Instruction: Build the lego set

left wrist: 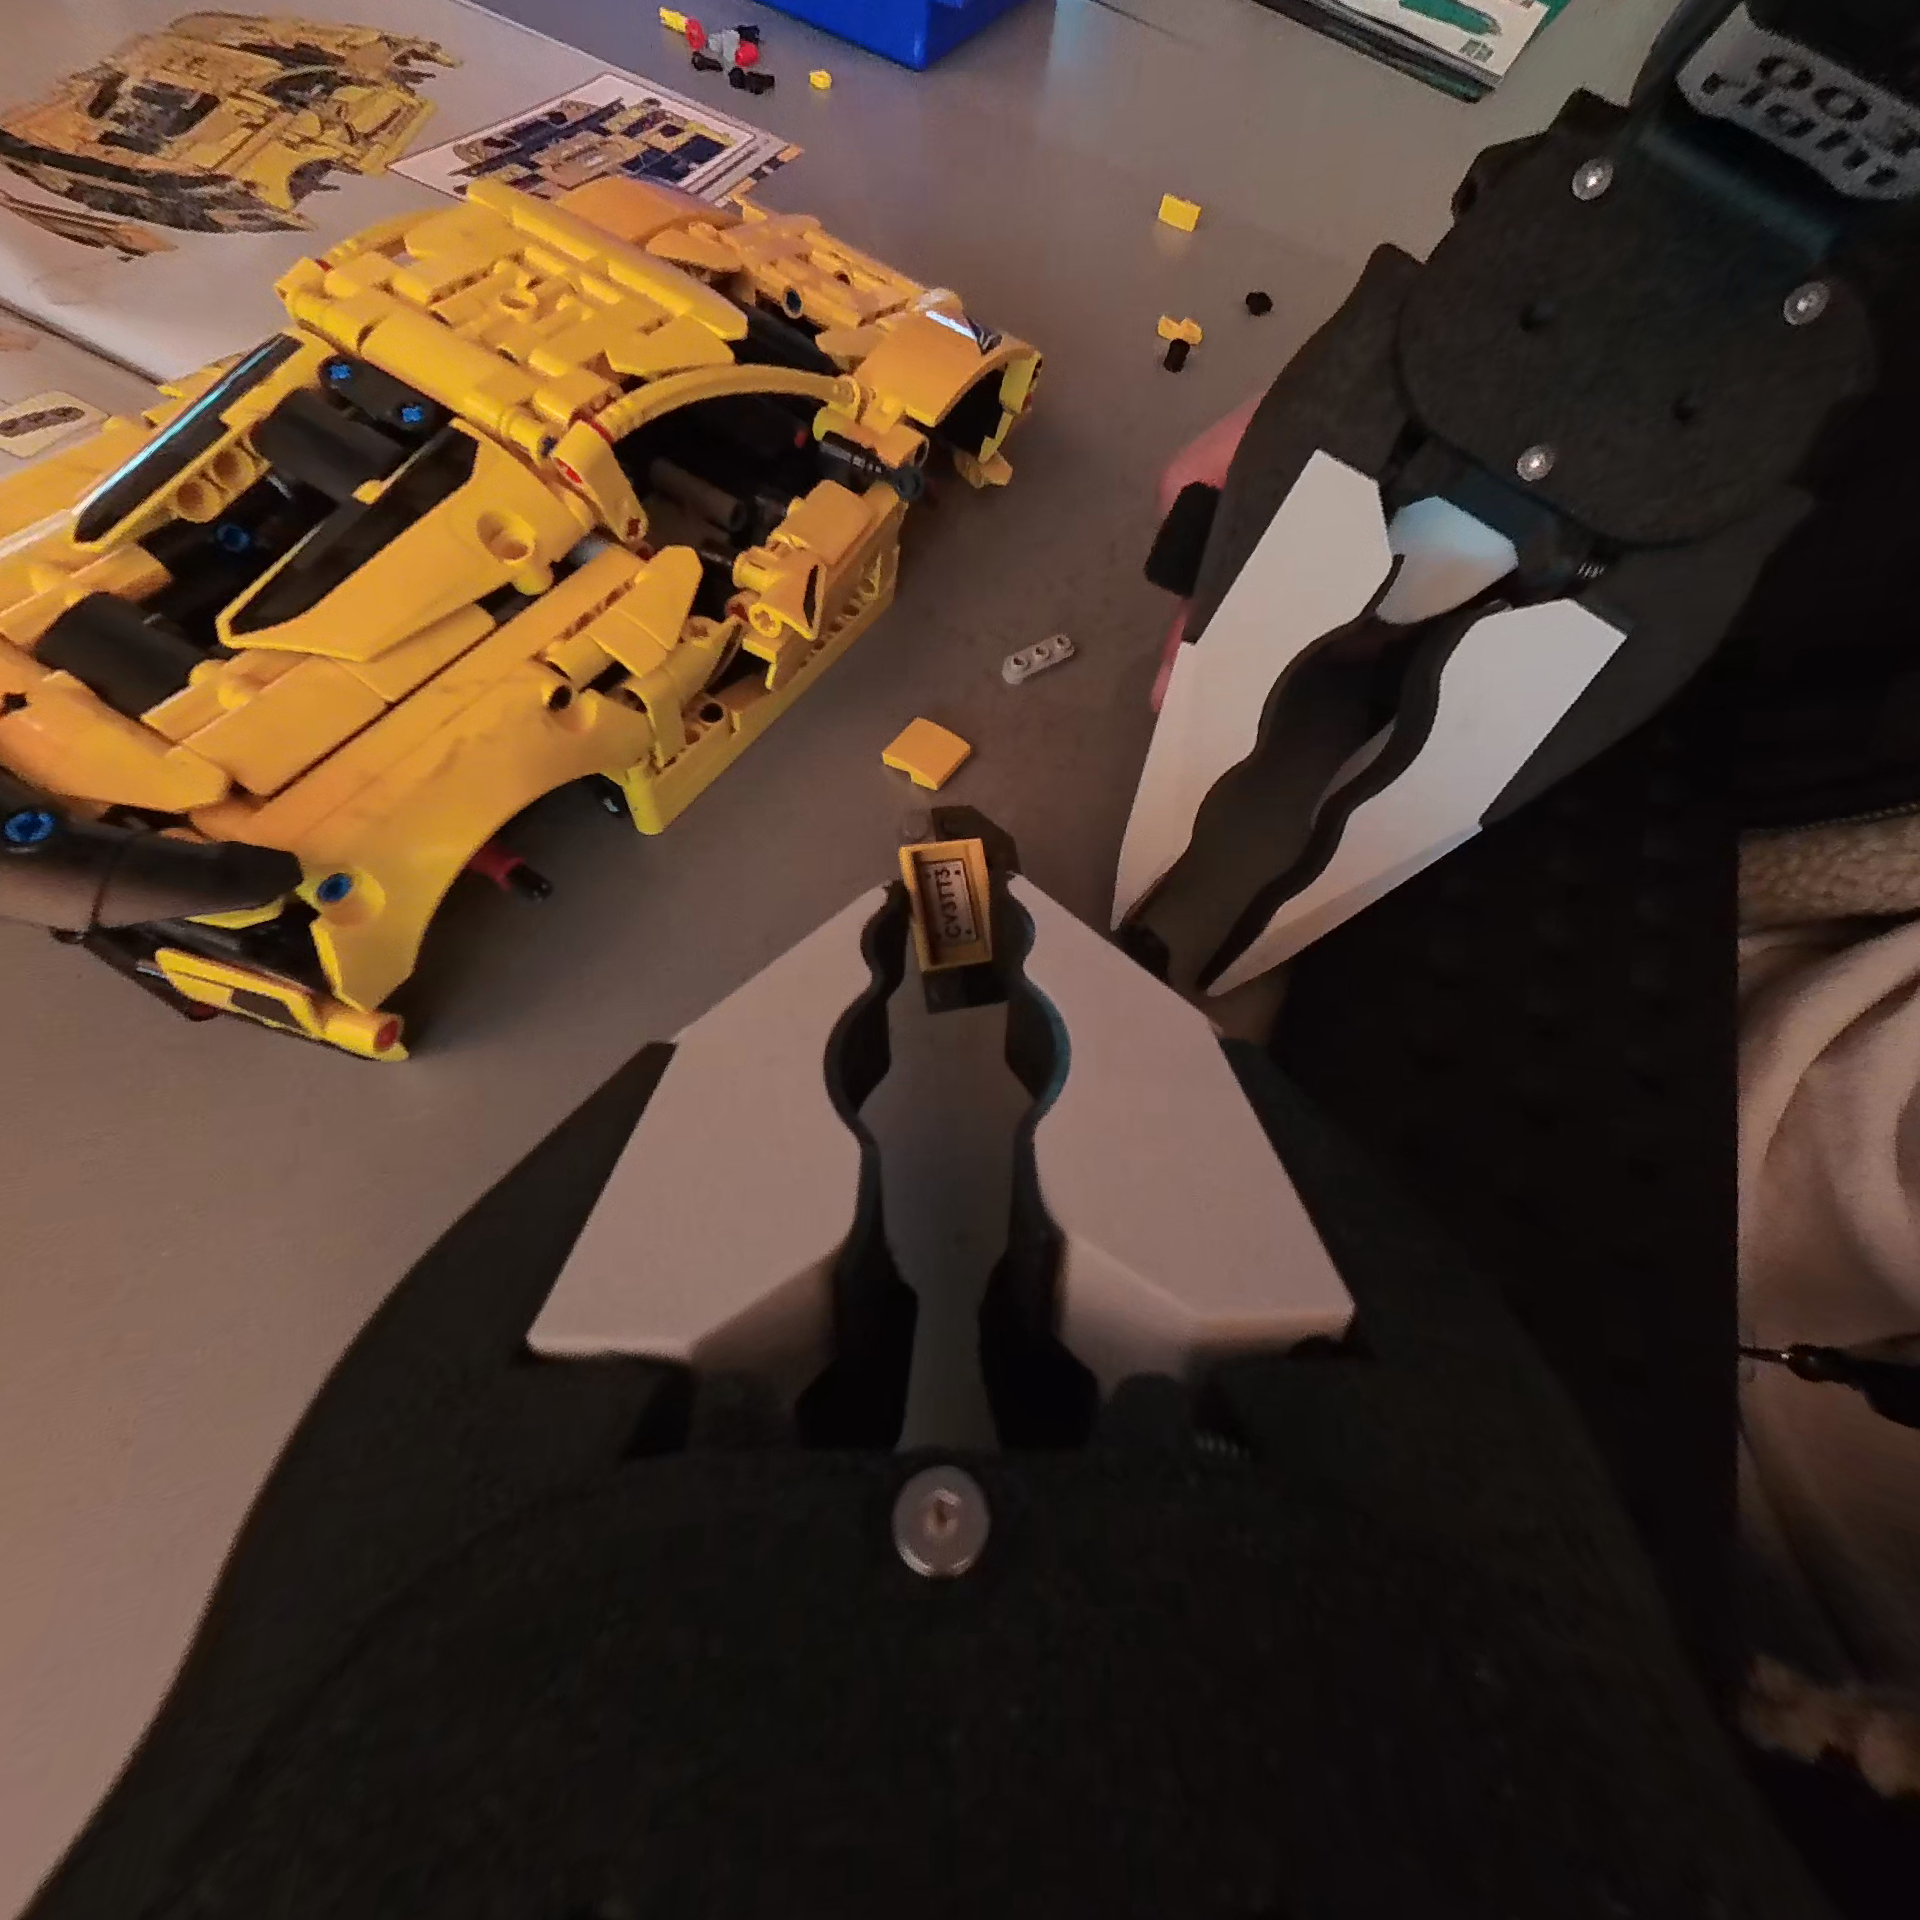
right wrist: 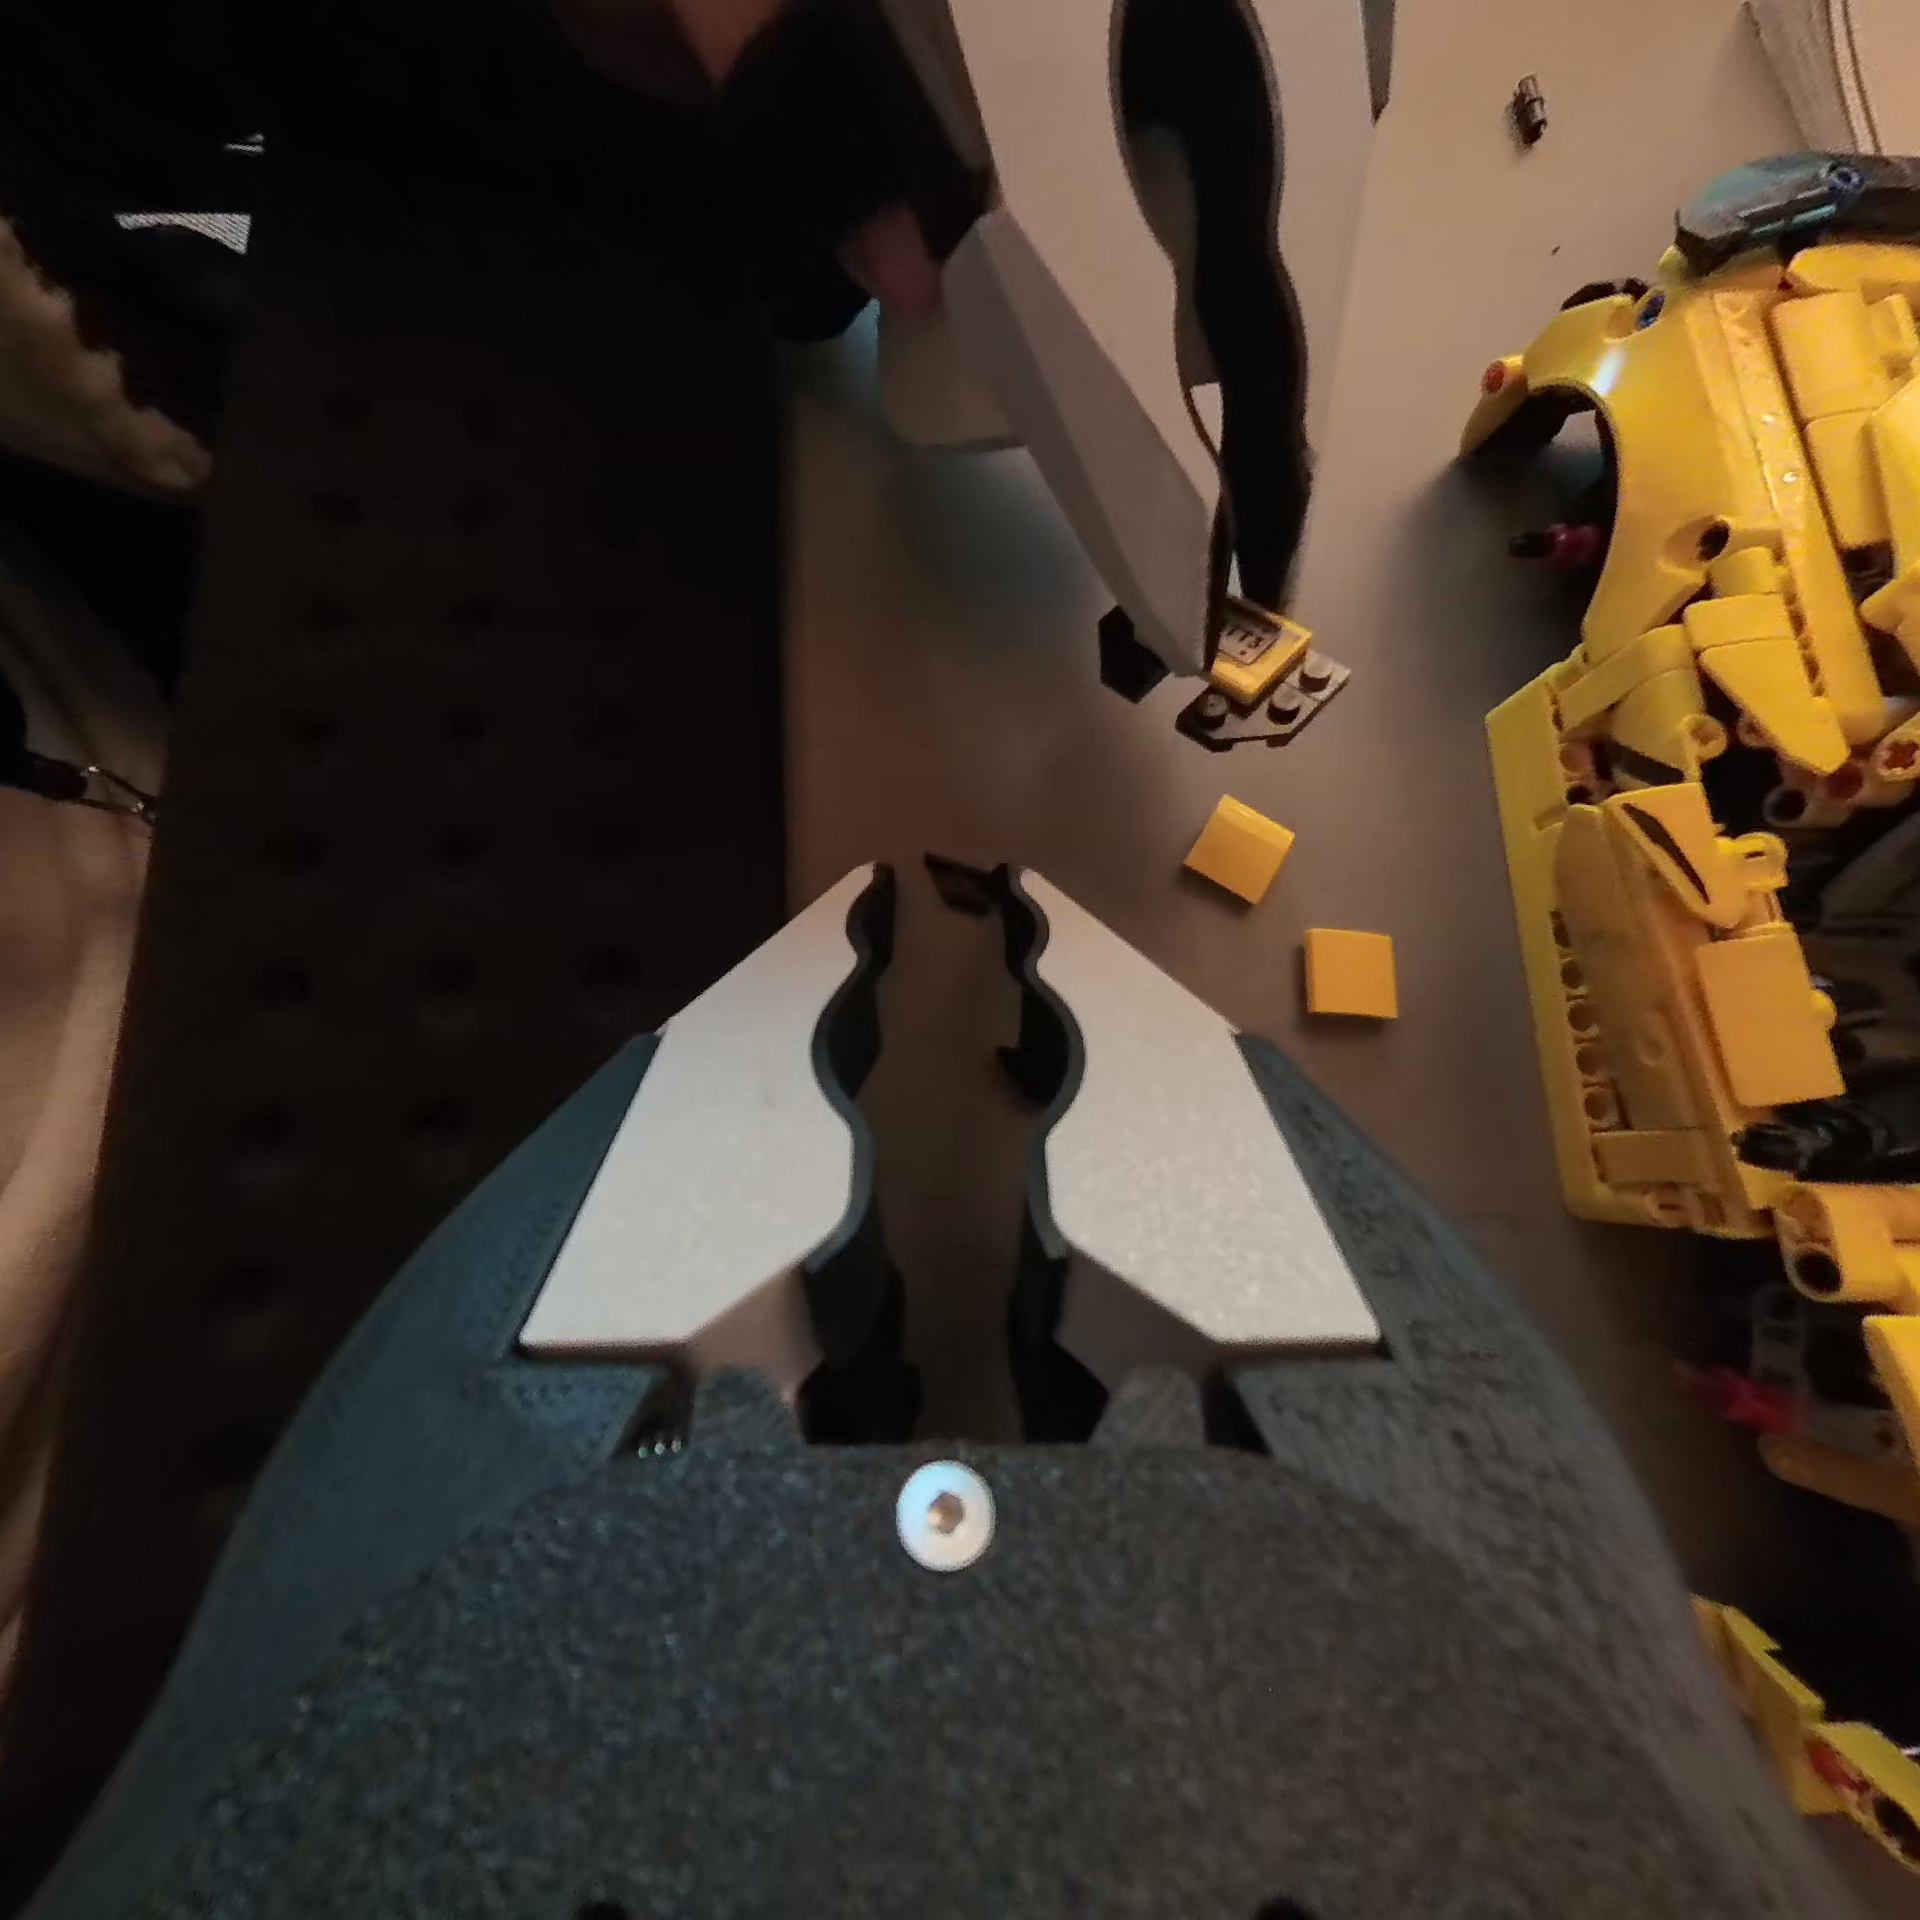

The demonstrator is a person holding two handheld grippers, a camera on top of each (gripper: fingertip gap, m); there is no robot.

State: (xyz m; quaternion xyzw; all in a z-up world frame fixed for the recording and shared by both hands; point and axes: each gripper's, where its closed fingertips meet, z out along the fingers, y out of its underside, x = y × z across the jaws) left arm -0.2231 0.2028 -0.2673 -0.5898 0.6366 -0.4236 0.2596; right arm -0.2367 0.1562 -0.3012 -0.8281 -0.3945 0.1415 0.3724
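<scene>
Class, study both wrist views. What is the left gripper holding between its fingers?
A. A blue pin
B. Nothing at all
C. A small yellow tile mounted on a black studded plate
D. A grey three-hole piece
C: the left gripper is shut on the small yellow tile on a black plate; the right wrist view shows the plate's studs poking out below the fingertips, while the grey three-hole piece lies loose on the table.

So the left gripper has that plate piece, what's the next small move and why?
Probably bring the right gripper to a loose yellow tile: the left gripper is shut on the black plate, whose studs beside its yellow printed tile are bare.
</scene>
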